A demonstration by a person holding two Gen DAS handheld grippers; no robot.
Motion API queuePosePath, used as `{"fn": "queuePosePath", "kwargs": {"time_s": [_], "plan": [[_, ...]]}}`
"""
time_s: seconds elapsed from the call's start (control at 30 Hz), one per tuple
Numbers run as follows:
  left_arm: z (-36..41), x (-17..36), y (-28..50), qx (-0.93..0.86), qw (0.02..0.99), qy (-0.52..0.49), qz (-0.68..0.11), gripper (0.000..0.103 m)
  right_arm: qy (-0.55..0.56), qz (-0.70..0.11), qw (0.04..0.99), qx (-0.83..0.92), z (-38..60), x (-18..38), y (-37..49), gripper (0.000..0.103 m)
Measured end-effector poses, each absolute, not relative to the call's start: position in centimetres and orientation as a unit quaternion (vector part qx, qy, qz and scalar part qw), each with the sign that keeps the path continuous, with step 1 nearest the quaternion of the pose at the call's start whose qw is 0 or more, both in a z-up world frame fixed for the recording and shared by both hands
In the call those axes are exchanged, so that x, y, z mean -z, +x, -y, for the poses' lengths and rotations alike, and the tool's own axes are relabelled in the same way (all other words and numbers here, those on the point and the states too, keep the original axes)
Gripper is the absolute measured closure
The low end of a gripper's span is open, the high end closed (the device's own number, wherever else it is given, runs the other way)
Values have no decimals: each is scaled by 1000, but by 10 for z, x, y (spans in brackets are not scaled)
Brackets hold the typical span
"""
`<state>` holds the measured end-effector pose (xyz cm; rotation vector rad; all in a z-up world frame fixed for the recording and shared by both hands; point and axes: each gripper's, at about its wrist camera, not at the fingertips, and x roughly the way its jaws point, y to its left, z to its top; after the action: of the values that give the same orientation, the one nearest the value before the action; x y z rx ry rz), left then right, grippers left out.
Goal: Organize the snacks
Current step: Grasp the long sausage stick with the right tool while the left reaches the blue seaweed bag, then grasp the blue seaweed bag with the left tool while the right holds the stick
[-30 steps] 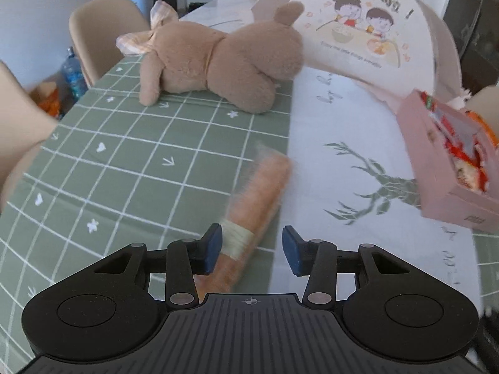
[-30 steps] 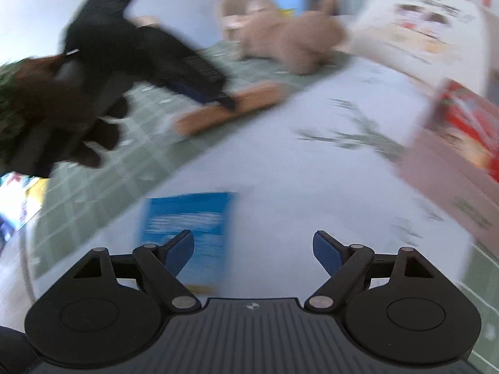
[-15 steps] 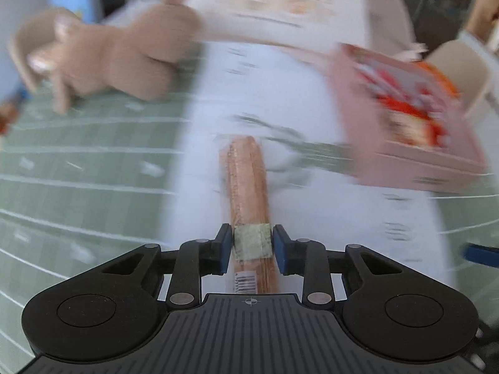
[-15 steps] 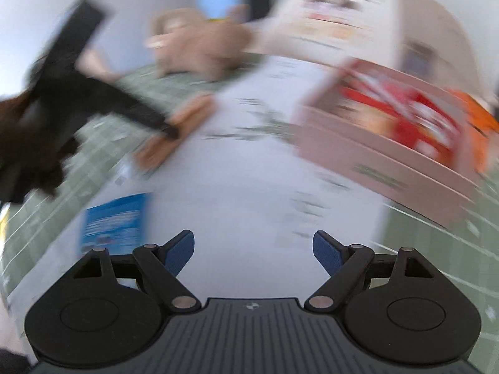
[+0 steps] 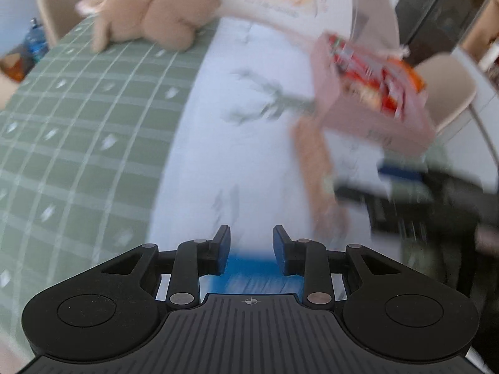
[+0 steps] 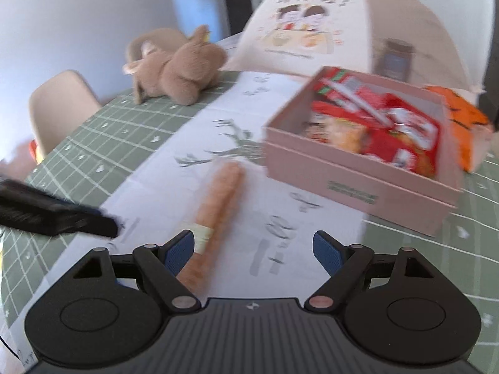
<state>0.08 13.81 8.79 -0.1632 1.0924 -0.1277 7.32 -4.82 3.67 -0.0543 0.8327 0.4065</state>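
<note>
A long orange snack stick (image 6: 218, 205) with a pale tape band lies on the white runner, its far tip near the pink box (image 6: 358, 187) of red snack packets. My right gripper (image 6: 254, 246) is open wide over the stick's near end, which sits beside the left finger. My left gripper (image 5: 252, 246) has its jaws a narrow gap apart with nothing between the pads; a blue packet (image 5: 249, 272) lies on the table under them. In the left wrist view the stick (image 5: 312, 168) is off to the right, beside the blurred right gripper (image 5: 389, 184). The left gripper (image 6: 103, 226) is a dark shape left of the stick.
A brown plush toy (image 6: 181, 71) lies on the green checked cloth (image 5: 78, 140) at the far end. A domed mesh food cover (image 6: 327, 31) stands behind the pink box, with an orange packet (image 6: 461, 124) to the box's right. Beige chairs (image 6: 59, 109) line the table's edges.
Half a second ago my left gripper was shut on the orange stick. Now the stick lies free on the runner and the left gripper is over the blue packet. The right gripper has come to the stick.
</note>
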Motion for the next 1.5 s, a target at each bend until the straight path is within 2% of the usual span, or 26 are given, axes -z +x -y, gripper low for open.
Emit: {"fn": "queuePosePath", "kwargs": {"time_s": [0.1, 0.17, 0.23, 0.4, 0.47, 0.53, 0.63, 0.7, 0.73, 0.77, 0.8, 0.83, 0.9, 0.93, 1.07, 1.2, 1.5], "plan": [[-137, -84, -31, 57, 837, -46, -543, 69, -24, -410, 885, -217, 27, -29, 83, 19], [-130, -75, -45, 65, 826, -36, -558, 69, -30, -414, 882, -224, 14, -22, 89, 25], [-117, -64, -51, 75, 819, -22, -568, 69, -64, -422, 878, -217, 0, -16, 90, 62], [-83, -56, -43, 91, 832, 6, -547, 64, -81, -435, 872, -211, 14, -18, 77, 71], [-72, -54, -36, 101, 834, 6, -542, 58, -90, -432, 876, -197, 32, -20, 67, 72], [-57, -51, -30, 115, 836, 17, -536, 57, -103, -431, 879, -175, 53, -20, 54, 71], [-37, -49, -23, 134, 840, 24, -525, 44, -110, -435, 883, -138, 87, -21, 36, 71], [-28, -47, -17, 149, 839, 22, -523, 44, -106, -438, 886, -113, 110, -20, 26, 71], [-24, -43, -14, 154, 835, 21, -528, 49, -103, -439, 887, -104, 119, -19, 22, 71], [-21, -42, -15, 152, 834, 23, -530, 50, -101, -440, 887, -96, 127, -17, 19, 70], [-21, -42, -17, 148, 836, 30, -527, 50, -94, -435, 891, -91, 135, -16, 15, 60], [-21, -44, -19, 143, 840, 36, -522, 50, -92, -431, 894, -81, 140, -14, 14, 45], [-27, -52, -28, 135, 848, 41, -512, 50, -94, -419, 901, -59, 147, -10, 10, 25], [-31, -57, -32, 127, 850, 42, -509, 50, -91, -412, 905, -54, 149, -7, 9, 18], [-60, -67, -45, 59, 857, 57, -509, 50, -47, -394, 917, -45, 160, 1, 8, 11], [-78, -52, -46, 15, 840, 55, -540, 50, -31, -369, 928, -37, 162, 10, 5, 3], [-57, -46, -17, 58, 853, 7, -519, 48, -28, -360, 932, -34, 160, 12, 8, 0]]}}
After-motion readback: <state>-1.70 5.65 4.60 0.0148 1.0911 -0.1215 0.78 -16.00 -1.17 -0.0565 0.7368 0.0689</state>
